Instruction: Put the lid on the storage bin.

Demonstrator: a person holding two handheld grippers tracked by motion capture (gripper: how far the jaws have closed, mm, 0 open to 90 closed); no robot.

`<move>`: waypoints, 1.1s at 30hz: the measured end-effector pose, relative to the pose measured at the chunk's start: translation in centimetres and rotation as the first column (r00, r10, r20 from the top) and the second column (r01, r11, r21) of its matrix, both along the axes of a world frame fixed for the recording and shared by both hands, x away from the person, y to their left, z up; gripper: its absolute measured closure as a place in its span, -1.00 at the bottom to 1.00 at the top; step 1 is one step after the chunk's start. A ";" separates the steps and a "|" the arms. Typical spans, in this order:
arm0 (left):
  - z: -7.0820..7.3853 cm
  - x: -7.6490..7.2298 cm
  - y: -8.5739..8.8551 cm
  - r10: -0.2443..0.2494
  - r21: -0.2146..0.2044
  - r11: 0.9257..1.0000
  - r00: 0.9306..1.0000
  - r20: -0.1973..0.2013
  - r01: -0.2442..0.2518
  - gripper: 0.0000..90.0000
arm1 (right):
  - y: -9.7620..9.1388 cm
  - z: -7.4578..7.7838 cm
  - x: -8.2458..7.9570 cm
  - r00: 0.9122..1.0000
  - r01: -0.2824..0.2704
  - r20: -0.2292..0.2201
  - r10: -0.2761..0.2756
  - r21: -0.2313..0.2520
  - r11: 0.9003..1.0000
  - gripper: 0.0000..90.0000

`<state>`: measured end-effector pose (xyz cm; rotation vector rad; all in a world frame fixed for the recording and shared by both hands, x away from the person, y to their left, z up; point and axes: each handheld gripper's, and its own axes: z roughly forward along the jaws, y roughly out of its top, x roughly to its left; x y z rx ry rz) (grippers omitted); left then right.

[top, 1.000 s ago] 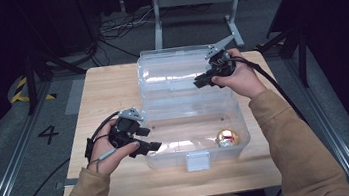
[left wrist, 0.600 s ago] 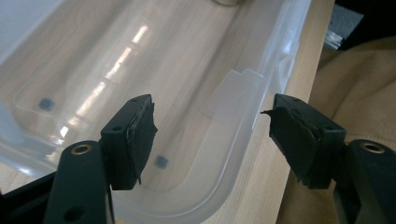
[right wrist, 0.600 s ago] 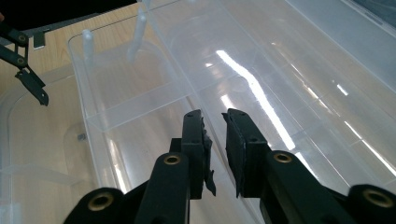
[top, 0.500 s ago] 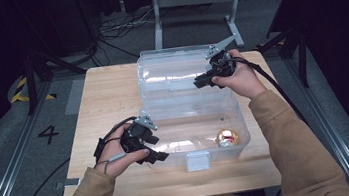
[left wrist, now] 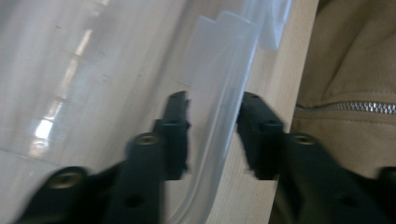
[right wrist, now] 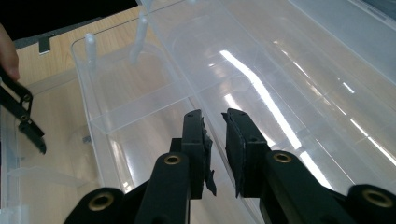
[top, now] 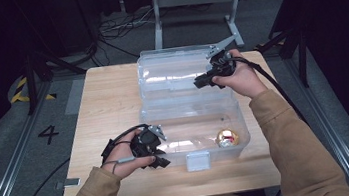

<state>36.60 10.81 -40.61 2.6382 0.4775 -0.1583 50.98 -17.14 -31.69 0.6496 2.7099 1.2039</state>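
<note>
Clear box (left wrist: 224, 116) rim between closing left gripper (left wrist: 212, 135), likely untouched

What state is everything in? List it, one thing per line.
Clear plastic box: open.
Lid: swung back, held at its edge.
Gold ball: lying in the box's front right corner.
Right tongs: shut on the lid.
Left tongs: astride the box's front wall, just been closing; grip unclear.

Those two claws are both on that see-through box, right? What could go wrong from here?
The left claw straddles the clear box's thin front wall; its jaws have just been closing, so the slick plastic might slip or flex. The right claw holds the open lid, which may drop if released. Tipping the box could roll the gold ball.
</note>
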 end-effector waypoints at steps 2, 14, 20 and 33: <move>0.0 -0.1 -0.1 -0.002 0.009 1.000 1.000 0.017 0.002 0.71 | 0.0 0.0 0.0 1.000 -0.001 -0.001 0.001 0.002 1.000 0.73; -0.1 -0.2 -0.2 0.012 0.026 1.000 1.000 0.019 -0.012 0.73 | -0.1 -0.1 -0.2 1.000 -0.014 0.004 0.013 0.013 1.000 0.78; -0.1 -0.1 -0.1 0.025 0.014 1.000 1.000 0.010 -0.025 0.71 | -0.2 -0.2 -0.4 1.000 -0.018 -0.006 0.018 0.030 0.999 0.80; -0.2 -0.1 0.1 0.029 -0.009 1.000 1.000 0.002 -0.028 0.69 | -0.2 0.0 -1.1 0.999 -0.033 0.023 0.032 0.027 0.999 0.80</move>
